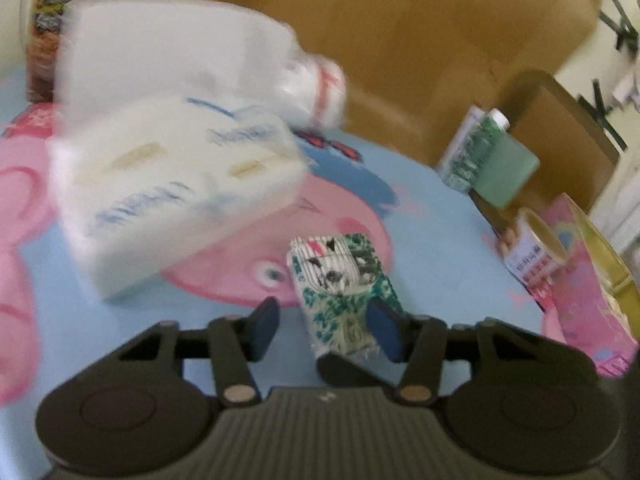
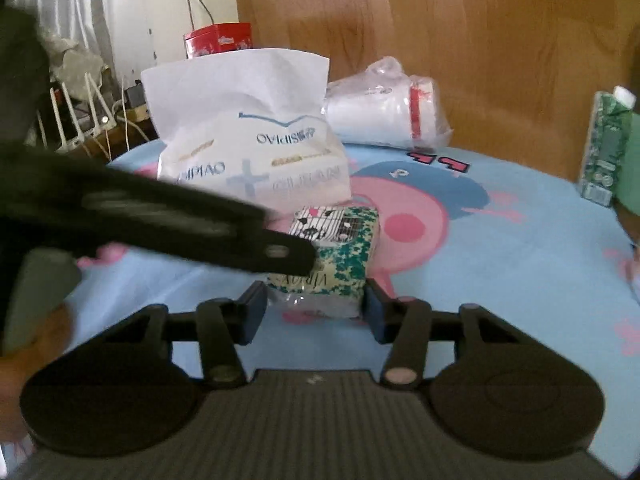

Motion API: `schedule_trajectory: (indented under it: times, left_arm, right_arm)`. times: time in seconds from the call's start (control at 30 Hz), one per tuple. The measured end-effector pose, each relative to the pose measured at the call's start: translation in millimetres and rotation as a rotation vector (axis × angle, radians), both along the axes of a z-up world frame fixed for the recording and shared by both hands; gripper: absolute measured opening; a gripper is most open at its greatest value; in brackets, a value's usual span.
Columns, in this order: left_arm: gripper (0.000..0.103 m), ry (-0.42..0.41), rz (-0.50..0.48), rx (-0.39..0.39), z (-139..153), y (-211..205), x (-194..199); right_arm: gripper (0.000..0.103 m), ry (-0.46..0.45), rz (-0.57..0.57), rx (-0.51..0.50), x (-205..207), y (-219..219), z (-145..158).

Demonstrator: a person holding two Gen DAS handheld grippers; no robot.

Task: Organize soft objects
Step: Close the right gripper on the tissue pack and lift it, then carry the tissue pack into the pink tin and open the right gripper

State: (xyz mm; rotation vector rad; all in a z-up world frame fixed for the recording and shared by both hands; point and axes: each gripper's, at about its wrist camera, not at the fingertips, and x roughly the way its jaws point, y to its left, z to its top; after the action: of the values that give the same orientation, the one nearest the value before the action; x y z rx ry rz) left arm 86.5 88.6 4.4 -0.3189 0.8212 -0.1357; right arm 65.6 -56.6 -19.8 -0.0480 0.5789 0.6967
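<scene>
A small green-and-white patterned tissue pack (image 1: 340, 280) is seen lying on the blue cartoon-print bedsheet (image 1: 440, 216), near the middle of the bed. The left gripper (image 1: 326, 330) is set around its near end: the right pad touches the pack, while a gap shows at the left pad, so a firm grip cannot be confirmed. In the right wrist view the same pack (image 2: 344, 236) is framed between the fingers of the right gripper (image 2: 314, 312), both pads close to its sides; contact cannot be told. The left gripper's black arm crosses in from the left. Farther back, a large white plastic-wrapped tissue pack (image 2: 256, 152) stands upright, and a clear-wrapped stack of white cups (image 2: 384, 112) lies to its right.
</scene>
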Motion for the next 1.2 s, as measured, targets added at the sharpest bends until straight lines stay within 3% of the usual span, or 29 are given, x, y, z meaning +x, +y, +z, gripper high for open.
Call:
schedule_trajectory:
  times: [0.1,0.27,0.43,0.6,0.77,0.83,0.97,1.07,1.2]
  left_arm:
    - [0.042,0.009,-0.081,-0.029,1.4,-30.9,-4.1]
    - [0.042,-0.018,-0.218,0.063,6.0,-99.7,-17.0]
    - [0.042,-0.040,-0.334,0.105,20.8,-157.9,-18.8]
    - [0.042,-0.155,-0.476,0.128,61.7,-225.8,-8.7]
    - [0.046,-0.232,-0.609,0.137,89.9,-309.5,20.7]
    - [0.061,-0.254,-0.618,0.172,89.8,-340.3,33.9]
    - [0.062,-0.261,-0.540,0.299,77.2,-376.6,56.1]
    - [0.063,-0.234,-0.527,0.276,71.0,-368.6,56.3]
    - [0.064,-0.249,-0.475,0.363,67.2,-355.3,39.1]
  right_arm:
    - [0.053,-0.007,-0.062,0.011,-19.4,-28.5,-4.8]
    - [0.053,0.028,-0.183,0.098,-39.5,-86.7,-11.6]
    - [0.053,0.021,-0.320,0.178,-57.7,-136.2,-11.1]
    - [0.053,-0.106,-0.466,0.234,-63.0,-193.2,13.8]
    - [0.053,-0.200,-0.639,0.214,-43.4,-253.8,32.9]
    - [0.054,-0.181,-0.721,0.193,-20.3,-275.9,35.5]
    - [0.073,-0.123,-0.853,0.186,9.3,-309.4,24.6]
    - [0.072,-0.124,-0.853,0.260,-11.7,-321.2,14.5]
    - [0.072,-0.178,-0.878,0.333,-57.7,-314.8,9.9]
